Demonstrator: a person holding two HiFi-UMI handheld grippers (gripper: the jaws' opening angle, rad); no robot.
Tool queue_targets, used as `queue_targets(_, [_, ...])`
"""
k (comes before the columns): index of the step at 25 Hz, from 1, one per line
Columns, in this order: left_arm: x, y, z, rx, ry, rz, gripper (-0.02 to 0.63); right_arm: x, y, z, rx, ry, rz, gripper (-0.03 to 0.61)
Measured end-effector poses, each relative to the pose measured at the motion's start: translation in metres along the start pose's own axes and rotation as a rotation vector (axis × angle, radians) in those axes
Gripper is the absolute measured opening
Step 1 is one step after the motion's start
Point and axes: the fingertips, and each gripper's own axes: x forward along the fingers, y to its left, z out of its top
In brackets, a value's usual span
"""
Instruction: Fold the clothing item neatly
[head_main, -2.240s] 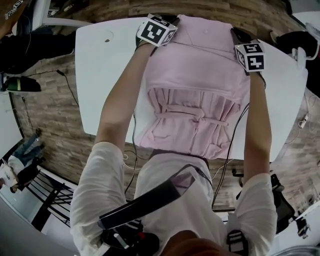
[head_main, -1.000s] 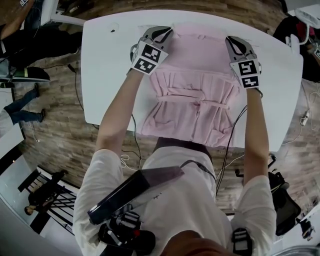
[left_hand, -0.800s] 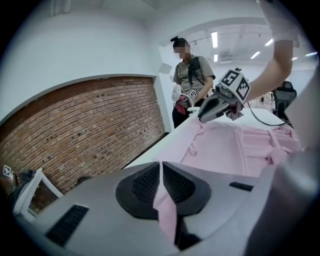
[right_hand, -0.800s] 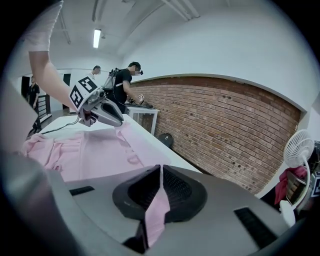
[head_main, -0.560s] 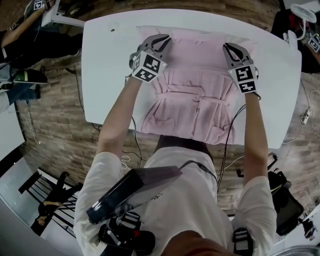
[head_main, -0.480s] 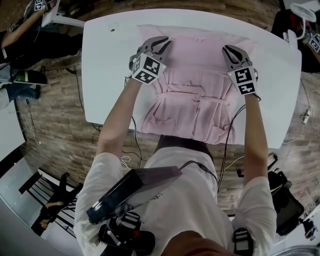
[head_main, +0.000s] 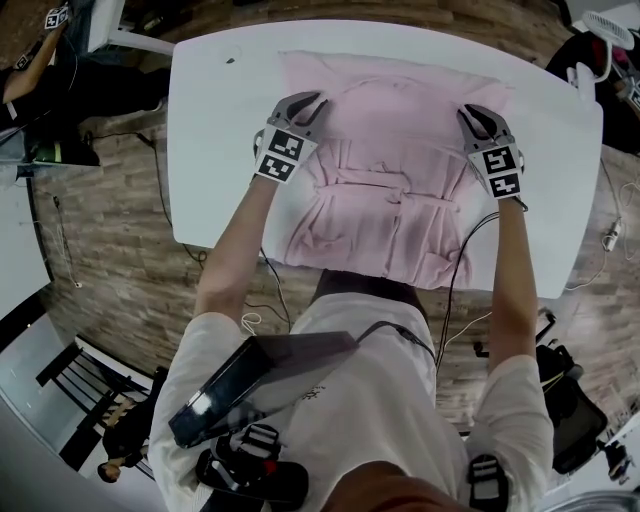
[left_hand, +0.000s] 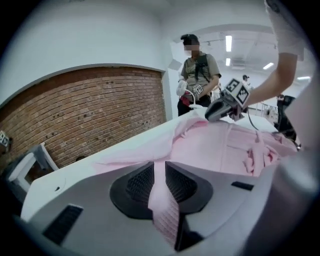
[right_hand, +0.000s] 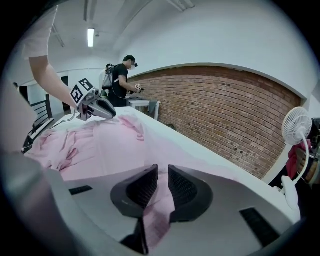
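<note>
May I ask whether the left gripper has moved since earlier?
Yes: left gripper, back from the table's far edge toward the person; jaws just opening, garment between them.

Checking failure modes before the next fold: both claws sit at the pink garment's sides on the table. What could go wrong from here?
1. The left claw and right claw have just been opening, but fabric of the pink garment lies between their pads. Pulling away now could snag it and drag the sides out of line.
2. The gathered waist with its tie is bunched. Folding over it would likely trap creases.
</note>
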Motion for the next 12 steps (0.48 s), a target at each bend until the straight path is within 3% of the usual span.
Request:
queue_targets(4, [-0.003,0.016,0.024,-0.106,-0.070,0.021,0.051,-0.007,-0.011,0.008,0.032,-0.028,-0.033,0.049])
queue_targets(6, [-0.001,0.019,0.035,-0.148,-0.087,0.019,0.002,-0.007,-0.010,0.021,0.039,-0.045,-0.035,0.046])
queue_targets(8, [0.006,0.019,0.049,-0.180,-0.097,0.004,0.002,-0.001,-0.006,0.038,0.045,-0.065,-0.035,0.008])
queue_targets(12, [0.031,0.010,0.075,-0.195,-0.088,-0.069,0.002,0.020,0.007,0.065,0.076,-0.072,-0.018,0.008])
